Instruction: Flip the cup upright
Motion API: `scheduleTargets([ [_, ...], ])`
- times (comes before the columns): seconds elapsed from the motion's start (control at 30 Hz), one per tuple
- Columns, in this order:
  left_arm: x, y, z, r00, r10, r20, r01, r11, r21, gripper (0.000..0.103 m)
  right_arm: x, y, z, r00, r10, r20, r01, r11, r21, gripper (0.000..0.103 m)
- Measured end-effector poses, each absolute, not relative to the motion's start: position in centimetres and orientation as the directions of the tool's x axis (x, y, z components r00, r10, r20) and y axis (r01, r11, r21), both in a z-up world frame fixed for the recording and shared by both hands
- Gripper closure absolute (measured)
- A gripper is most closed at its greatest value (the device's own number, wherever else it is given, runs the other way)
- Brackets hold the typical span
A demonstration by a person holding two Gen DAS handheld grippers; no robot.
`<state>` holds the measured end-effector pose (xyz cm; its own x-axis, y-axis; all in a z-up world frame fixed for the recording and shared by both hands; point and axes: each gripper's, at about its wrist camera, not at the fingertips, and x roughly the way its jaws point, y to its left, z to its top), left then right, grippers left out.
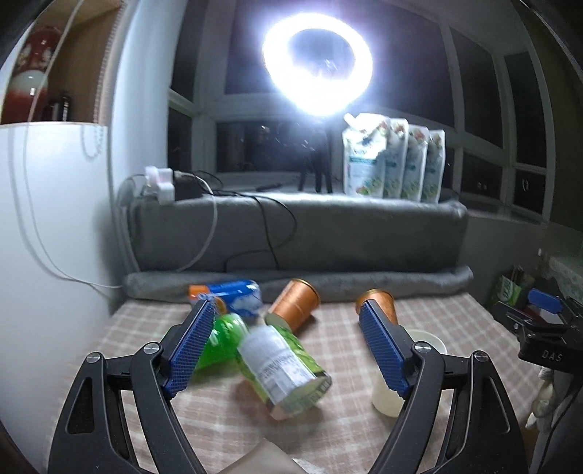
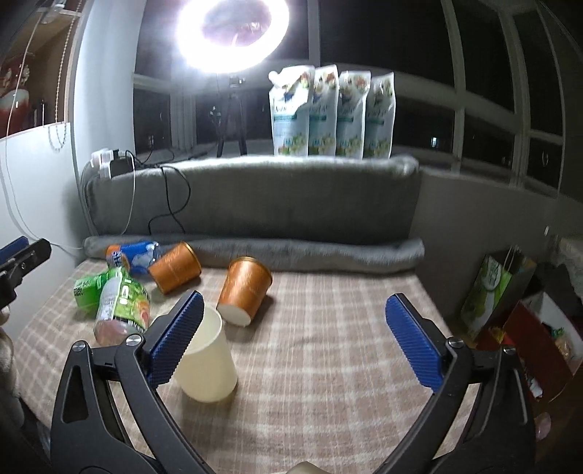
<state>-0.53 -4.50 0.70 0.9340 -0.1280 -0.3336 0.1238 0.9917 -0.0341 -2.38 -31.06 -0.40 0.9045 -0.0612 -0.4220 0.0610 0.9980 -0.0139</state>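
I see the checked surface [image 2: 328, 346] stretching out to a grey cushion roll [image 2: 291, 251] at the back, with a ring light [image 2: 233, 32] glaring above it and four white refill pouches [image 2: 331, 113] standing in a row on the ledge. Off my right side a green paper bag [image 2: 488, 288] stands beside the surface.

My right claw [image 2: 295, 321] hangs low with its blue pads spread wide and nothing between them. My left claw [image 1: 288, 342] is likewise spread wide and empty.

The cream paper cup [image 2: 207, 361] sits near the front of the surface, touching or just behind the left pad of my right claw. It looks mouth-up, with its long axis tilted away from vertical and the rim leaning toward the back left. From the left wrist view the same cup [image 1: 400, 383] shows just behind that claw's right finger.

I count one cream cup, two orange cups, two green bottles and one blue bottle. Both orange cups [image 2: 247, 288] [image 2: 175, 268] lie on their sides behind the cream cup, the nearer one close to it. The green bottles [image 2: 120, 306] and the blue bottle [image 2: 135, 255] lie in a heap at the left, well clear of my right claw
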Motion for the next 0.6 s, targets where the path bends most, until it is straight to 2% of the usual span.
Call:
scheduleTargets([
  [0.27, -1.6, -3.9, 1.7, 0.961, -0.078, -0.265, 0.076, 0.997, -0.019, 0.019, -2.5, -30.6, 0.7, 0.929, -0.087, -0.36, 0.086, 0.996, -0.018, 0.0],
  [0.6, -1.6, -3.8, 1.9, 0.957, -0.102, -0.272, 0.094, 0.995, -0.04, 0.019, -2.6, -30.4, 1.0, 0.94, -0.1, -0.326, 0.099, 0.995, -0.021, 0.0],
])
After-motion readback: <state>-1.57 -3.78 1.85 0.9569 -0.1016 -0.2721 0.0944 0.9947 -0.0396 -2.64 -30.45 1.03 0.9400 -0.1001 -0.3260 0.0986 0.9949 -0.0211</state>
